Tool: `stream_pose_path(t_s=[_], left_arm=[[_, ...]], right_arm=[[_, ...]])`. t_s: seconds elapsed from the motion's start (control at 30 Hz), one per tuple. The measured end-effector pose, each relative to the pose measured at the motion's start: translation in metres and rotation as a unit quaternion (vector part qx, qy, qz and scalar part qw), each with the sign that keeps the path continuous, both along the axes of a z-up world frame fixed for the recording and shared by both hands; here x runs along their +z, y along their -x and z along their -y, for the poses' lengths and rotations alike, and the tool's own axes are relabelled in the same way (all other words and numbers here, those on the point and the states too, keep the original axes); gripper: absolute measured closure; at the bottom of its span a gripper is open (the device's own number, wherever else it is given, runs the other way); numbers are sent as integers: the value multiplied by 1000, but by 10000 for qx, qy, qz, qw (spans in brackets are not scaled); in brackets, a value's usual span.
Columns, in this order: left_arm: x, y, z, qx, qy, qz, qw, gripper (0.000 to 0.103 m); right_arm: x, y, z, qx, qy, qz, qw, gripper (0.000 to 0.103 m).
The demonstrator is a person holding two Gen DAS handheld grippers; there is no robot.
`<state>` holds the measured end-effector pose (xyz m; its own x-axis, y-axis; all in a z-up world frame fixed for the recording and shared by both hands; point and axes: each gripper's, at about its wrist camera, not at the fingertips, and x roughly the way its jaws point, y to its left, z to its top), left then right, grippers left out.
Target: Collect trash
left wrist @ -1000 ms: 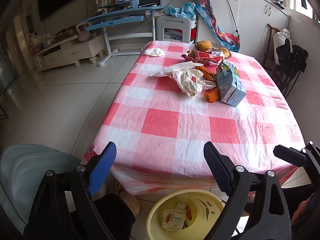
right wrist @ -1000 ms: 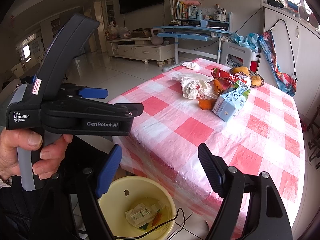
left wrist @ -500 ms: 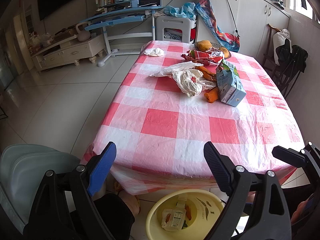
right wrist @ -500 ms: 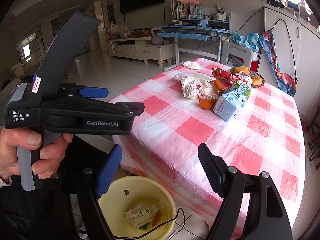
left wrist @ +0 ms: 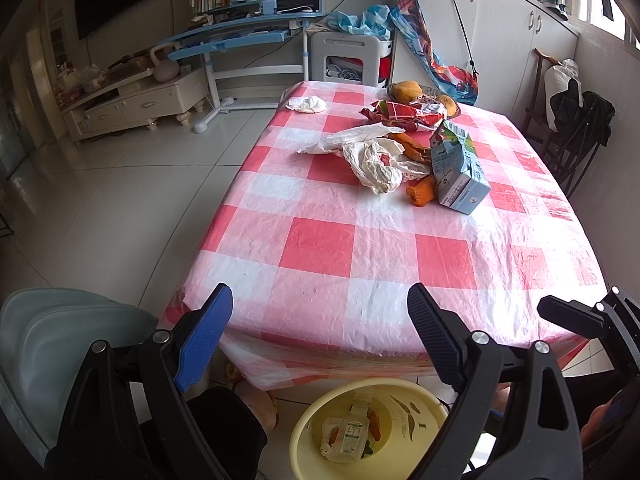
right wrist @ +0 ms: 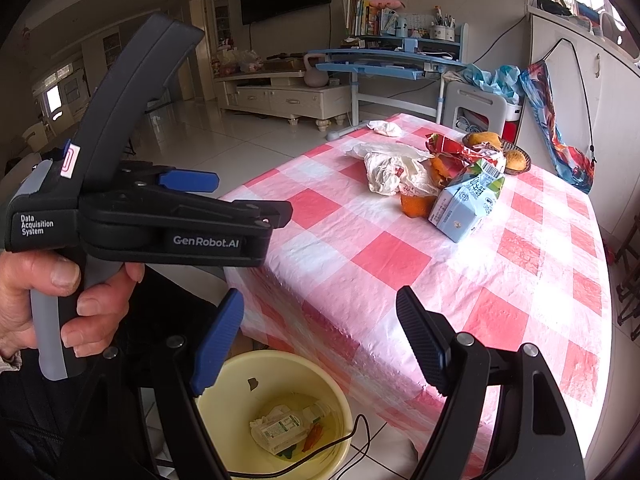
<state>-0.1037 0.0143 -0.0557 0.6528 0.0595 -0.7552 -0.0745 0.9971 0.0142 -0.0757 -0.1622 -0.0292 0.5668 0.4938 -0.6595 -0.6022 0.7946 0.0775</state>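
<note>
Both grippers, left (left wrist: 316, 328) and right (right wrist: 320, 332), show spread, empty jaws between pickups; next I must reach the milk carton (left wrist: 458, 172) on the surface (left wrist: 320, 240).

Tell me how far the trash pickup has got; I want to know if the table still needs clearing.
Done: a small bottle and some scraps already lie in the yellow bucket on the floor. In hand: nothing; the left gripper and right gripper are both open and empty. Left: the carton, crumpled plastic bag, red wrapper, orange peels and a tissue wad sit on the table.
</note>
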Motion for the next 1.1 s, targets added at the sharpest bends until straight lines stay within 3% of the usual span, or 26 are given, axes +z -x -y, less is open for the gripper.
stream_pose_path(t_s=[1.1], left_arm=[[2, 1, 8, -23, 63, 23, 10000, 17]], right_arm=[[-3, -1, -4, 2, 26, -12, 10000, 28]])
